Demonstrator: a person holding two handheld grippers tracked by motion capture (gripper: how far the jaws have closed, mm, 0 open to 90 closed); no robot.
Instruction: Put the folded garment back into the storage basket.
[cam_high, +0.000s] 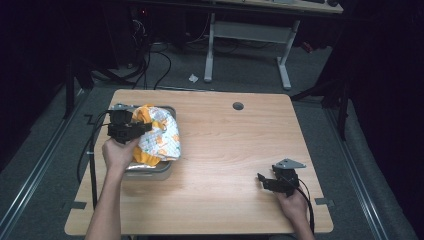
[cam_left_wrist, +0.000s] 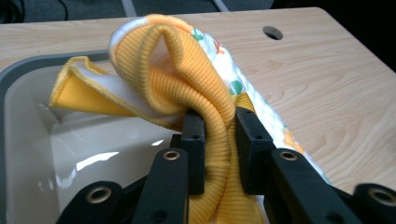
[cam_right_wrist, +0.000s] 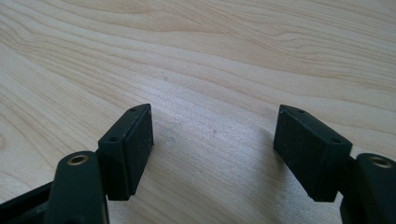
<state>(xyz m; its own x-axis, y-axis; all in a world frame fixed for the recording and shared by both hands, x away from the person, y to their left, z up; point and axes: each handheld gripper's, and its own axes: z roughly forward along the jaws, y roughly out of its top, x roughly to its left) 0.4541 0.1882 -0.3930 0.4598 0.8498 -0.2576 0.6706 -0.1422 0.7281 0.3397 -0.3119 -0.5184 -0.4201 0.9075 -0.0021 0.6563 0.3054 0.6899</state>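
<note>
An orange cloth with a white patterned side (cam_high: 159, 135) hangs bunched over a grey tray (cam_high: 155, 171) at the table's left. My left gripper (cam_high: 131, 126) is shut on the cloth's ribbed orange fold (cam_left_wrist: 218, 126), holding it above the tray's pale inside (cam_left_wrist: 32, 140). The printed side (cam_left_wrist: 261, 107) drapes over the tray's right rim. Near the table's front right, my right gripper (cam_high: 265, 181) sits low over bare wood. Its jaws stand wide apart with nothing between them (cam_right_wrist: 212, 135).
The wooden table (cam_high: 235, 150) has a round cable hole (cam_high: 238, 106) at the back centre. Beyond it on the dark floor stand a white desk frame (cam_high: 247, 35) and cables. A metal rail (cam_high: 30, 180) runs along the left.
</note>
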